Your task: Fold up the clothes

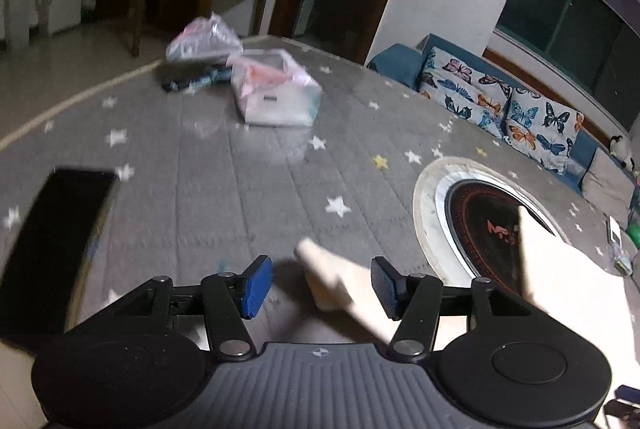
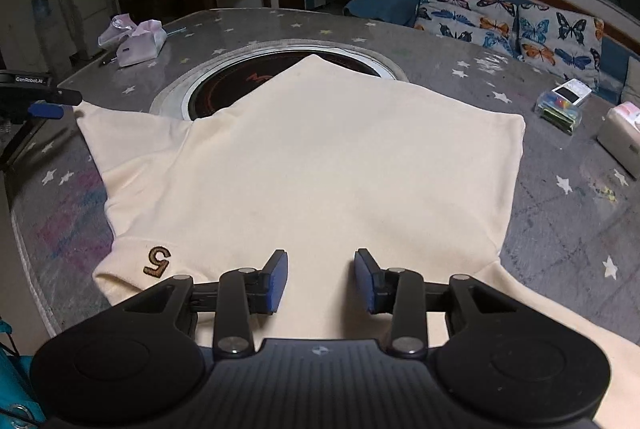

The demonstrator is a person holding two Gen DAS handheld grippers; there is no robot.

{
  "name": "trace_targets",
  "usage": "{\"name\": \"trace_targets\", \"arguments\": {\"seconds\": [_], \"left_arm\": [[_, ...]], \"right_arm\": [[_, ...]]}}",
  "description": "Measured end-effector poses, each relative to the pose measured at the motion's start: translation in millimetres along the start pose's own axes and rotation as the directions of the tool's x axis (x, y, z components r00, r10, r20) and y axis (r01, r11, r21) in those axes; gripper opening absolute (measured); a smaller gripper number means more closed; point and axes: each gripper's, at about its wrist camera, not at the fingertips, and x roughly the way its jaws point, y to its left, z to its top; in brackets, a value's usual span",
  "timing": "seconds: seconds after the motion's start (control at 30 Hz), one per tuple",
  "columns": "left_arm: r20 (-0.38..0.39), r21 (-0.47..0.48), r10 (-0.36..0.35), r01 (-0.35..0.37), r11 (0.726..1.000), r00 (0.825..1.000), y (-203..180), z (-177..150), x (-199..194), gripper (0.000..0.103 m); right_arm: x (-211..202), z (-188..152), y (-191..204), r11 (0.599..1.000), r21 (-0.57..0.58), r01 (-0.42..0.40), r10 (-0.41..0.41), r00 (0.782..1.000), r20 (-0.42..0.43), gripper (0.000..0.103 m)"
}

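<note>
A cream garment [image 2: 320,165] with an embroidered "5" lies spread on the grey star-patterned table [image 2: 560,221], partly over a round inset burner [image 2: 236,85]. My right gripper [image 2: 321,279] is open and empty, low over the garment's near edge. My left gripper [image 1: 322,287] is open and empty above the garment's left corner [image 1: 332,281], which shows blurred between its fingers. The left gripper also shows at the left edge of the right wrist view [image 2: 44,109], beside that corner.
A black phone [image 1: 56,249] lies on the table's left. Plastic bags and a tissue box [image 1: 276,93] sit at the far side. A small box [image 2: 562,105] and a white pack [image 2: 620,137] lie at the right. A sofa with butterfly cushions [image 2: 520,25] stands behind the table.
</note>
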Motion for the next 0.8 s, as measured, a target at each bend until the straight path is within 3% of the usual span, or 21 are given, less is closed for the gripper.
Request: {"name": "trace_targets", "arguments": {"seconds": [0.17, 0.3, 0.33, 0.47, 0.53, 0.6, 0.67, 0.73, 0.8], "left_arm": [[-0.032, -0.048, -0.012, 0.01, 0.999, 0.999, 1, -1, 13, 0.055], [-0.025, -0.074, -0.033, 0.031, 0.997, 0.999, 4, 4, 23, 0.01], [-0.019, -0.068, -0.036, 0.034, 0.997, 0.999, 4, 6, 25, 0.006], [0.077, 0.003, -0.079, 0.079, 0.997, 0.994, -9, 22, 16, 0.004], [0.178, 0.052, -0.146, 0.139, 0.989, 0.973, -15, 30, -2, 0.004], [0.27, 0.115, -0.203, 0.177, 0.977, 0.941, -20, 33, -17, 0.004], [0.3, 0.159, -0.216, 0.174, 0.972, 0.929, -23, 32, -18, 0.004], [0.268, 0.174, -0.189, 0.146, 0.974, 0.945, -20, 26, -6, 0.005], [0.194, 0.142, -0.111, 0.084, 0.986, 0.975, -12, 21, 17, 0.005]], "right_arm": [[0, 0, 1, 1.0, 0.002, 0.003, -0.003, 1.0, 0.001, 0.037], [1, 0, 1, 1.0, 0.004, 0.005, -0.005, 1.0, 0.001, 0.037], [1, 0, 1, 1.0, 0.004, 0.005, -0.005, 1.0, 0.0, 0.037], [2, 0, 1, 1.0, 0.006, 0.007, -0.007, 1.0, 0.0, 0.037], [2, 0, 1, 1.0, 0.008, 0.008, -0.008, 1.0, 0.0, 0.037], [2, 0, 1, 1.0, 0.008, 0.008, -0.008, 1.0, 0.0, 0.038], [3, 0, 1, 1.0, 0.008, 0.009, -0.009, 1.0, 0.0, 0.038], [3, 0, 1, 1.0, 0.007, 0.009, -0.009, 1.0, 0.0, 0.039], [3, 1, 1, 1.0, 0.005, 0.008, -0.008, 1.0, -0.001, 0.039]]}}
